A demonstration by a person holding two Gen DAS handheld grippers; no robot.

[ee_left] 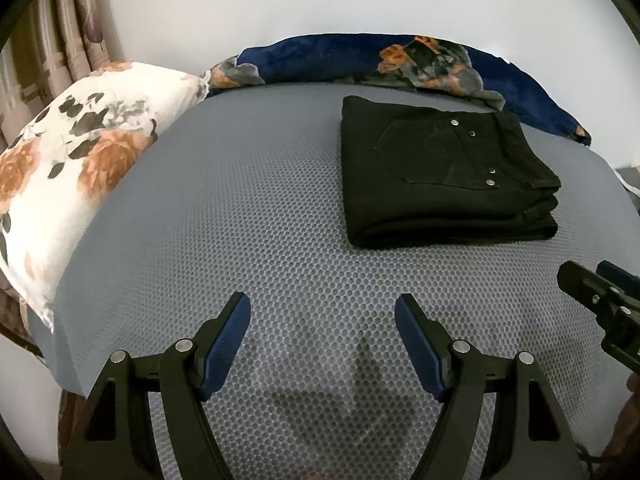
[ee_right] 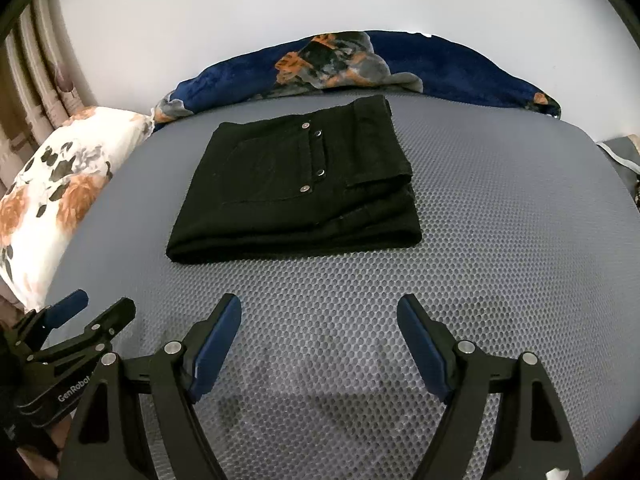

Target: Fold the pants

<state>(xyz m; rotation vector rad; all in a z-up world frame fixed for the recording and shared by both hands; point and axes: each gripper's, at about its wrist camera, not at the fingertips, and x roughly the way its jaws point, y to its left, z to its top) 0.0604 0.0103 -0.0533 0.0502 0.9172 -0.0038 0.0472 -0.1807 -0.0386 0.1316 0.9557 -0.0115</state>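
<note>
Black pants (ee_left: 444,176) lie folded into a compact stack on the grey mesh mat (ee_left: 240,220), back pocket and metal rivets facing up. They also show in the right wrist view (ee_right: 296,188). My left gripper (ee_left: 322,316) is open and empty, above the mat, nearer than the pants and to their left. My right gripper (ee_right: 320,316) is open and empty, above the mat in front of the pants. The right gripper also shows at the right edge of the left wrist view (ee_left: 588,284). The left gripper shows at the lower left of the right wrist view (ee_right: 96,312).
A white floral pillow (ee_left: 68,176) lies at the mat's left side. A dark blue floral blanket (ee_left: 360,60) is bunched along the far edge against the white wall. Curtains (ee_left: 48,40) hang at the far left. The mat (ee_right: 500,220) extends right of the pants.
</note>
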